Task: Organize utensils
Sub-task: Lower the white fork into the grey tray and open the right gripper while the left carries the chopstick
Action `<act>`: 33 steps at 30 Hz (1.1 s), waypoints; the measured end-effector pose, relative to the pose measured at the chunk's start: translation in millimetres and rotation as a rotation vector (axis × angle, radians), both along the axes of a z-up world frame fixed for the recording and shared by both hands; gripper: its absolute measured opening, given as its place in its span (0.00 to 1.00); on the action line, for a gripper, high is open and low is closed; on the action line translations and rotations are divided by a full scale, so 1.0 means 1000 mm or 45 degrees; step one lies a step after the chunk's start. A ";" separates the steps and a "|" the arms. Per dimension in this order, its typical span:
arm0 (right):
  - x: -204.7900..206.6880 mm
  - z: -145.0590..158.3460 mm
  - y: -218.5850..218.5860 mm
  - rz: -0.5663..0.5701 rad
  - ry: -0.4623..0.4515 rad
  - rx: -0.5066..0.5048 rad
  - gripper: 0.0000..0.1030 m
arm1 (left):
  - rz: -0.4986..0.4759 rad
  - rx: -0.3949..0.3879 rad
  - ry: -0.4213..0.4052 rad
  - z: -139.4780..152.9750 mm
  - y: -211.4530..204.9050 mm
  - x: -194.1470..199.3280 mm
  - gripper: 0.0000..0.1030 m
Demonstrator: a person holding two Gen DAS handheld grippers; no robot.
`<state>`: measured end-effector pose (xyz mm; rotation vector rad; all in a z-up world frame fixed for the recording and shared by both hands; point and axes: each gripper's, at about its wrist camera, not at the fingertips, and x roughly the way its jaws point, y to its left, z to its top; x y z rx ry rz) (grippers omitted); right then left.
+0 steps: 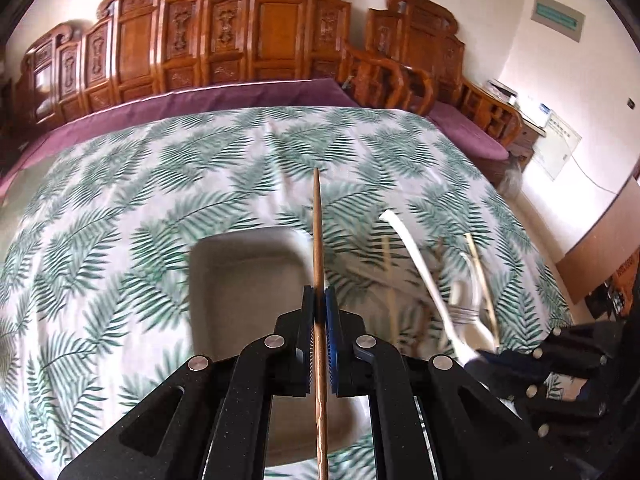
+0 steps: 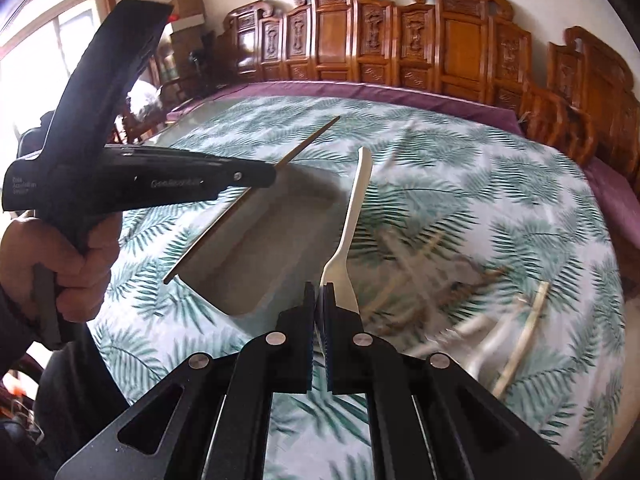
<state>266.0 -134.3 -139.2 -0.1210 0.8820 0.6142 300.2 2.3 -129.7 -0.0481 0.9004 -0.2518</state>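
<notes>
The left tongs point(image 1: 319, 300) are clamped on a brown chopstick point(image 1: 317, 240). The stick runs straight up between the two pads and sticks out both ways. The right tongs point(image 2: 319, 296) are squeezed on a white plastic fork point(image 2: 352, 220). The prong end sits in the pads and the handle points away, up over the counter.

In the right wrist view, a hand point(image 2: 60, 264) grips the handle of the left tongs on the left side.

Just past both tongs, a pale tray point(image 1: 240, 264) sits on the counter point(image 1: 120, 184), under the chopstick. The counter has a white cloth with green leaves on it.

To the right of the tray lies a blurry pile of more utensils point(image 2: 480, 312): pale sticks and white pieces. I cannot tell each one apart.

Far back, carved wooden chairs point(image 1: 272, 28) stand in a row along the wall.
</notes>
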 end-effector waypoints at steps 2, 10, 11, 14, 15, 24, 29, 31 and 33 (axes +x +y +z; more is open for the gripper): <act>0.004 -0.004 0.020 0.013 0.022 0.010 0.05 | 0.023 -0.002 0.007 -0.002 0.015 0.001 0.04; 0.027 -0.019 0.070 0.005 0.103 0.039 0.07 | 0.090 -0.008 0.019 -0.008 0.053 0.004 0.04; 0.031 -0.021 0.075 0.000 0.113 0.042 0.09 | 0.096 -0.010 0.021 -0.009 0.056 0.004 0.04; 0.034 -0.022 0.081 0.008 0.121 0.056 0.24 | 0.104 -0.015 0.028 -0.010 0.062 0.005 0.04; 0.034 -0.020 0.080 0.011 0.117 0.058 0.24 | 0.104 -0.015 0.030 -0.011 0.063 0.004 0.04; 0.021 -0.012 0.045 -0.027 0.059 0.003 0.24 | 0.087 -0.021 0.063 -0.020 0.051 0.013 0.04; 0.004 -0.016 0.005 -0.076 0.041 -0.039 0.24 | 0.077 -0.027 0.084 -0.023 0.044 0.022 0.05; -0.001 -0.019 -0.010 -0.098 0.042 -0.053 0.24 | 0.078 -0.015 0.092 -0.025 0.040 0.026 0.05; -0.006 -0.022 -0.029 -0.130 0.049 -0.060 0.24 | 0.083 -0.011 0.106 -0.029 0.038 0.030 0.05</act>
